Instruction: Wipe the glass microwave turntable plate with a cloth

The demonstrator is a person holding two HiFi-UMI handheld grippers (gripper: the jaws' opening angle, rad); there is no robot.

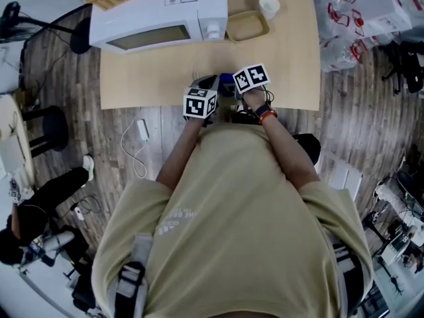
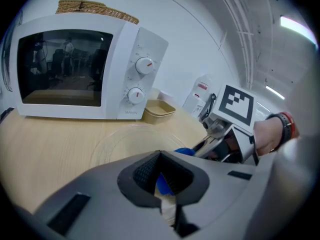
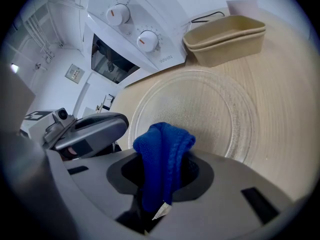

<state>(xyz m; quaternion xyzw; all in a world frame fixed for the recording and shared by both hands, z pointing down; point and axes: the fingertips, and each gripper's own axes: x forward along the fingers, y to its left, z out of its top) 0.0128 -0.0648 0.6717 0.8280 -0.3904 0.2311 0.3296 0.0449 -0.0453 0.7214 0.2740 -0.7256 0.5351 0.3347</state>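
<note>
One microwave [image 1: 159,15] with two dials [image 2: 144,65] stands far left on the table [image 1: 285,65]; its print is too fine to read surely. The left gripper [image 2: 161,176], jaws drawn together, sits at the near rim of the single glass plate [image 3: 200,109], which lies flat on the table. The right gripper [image 3: 162,171] pinches one blue cloth [image 3: 162,149]. Two stacked beige trays [image 3: 227,39] sit empty, with one white cup [image 1: 269,5] beside them.

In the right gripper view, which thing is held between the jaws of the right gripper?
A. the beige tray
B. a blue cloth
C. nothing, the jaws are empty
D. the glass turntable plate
B: the right gripper is shut on the blue cloth, which bunches up out of its jaws, while the glass turntable plate lies flat on the table ahead of it.
</note>
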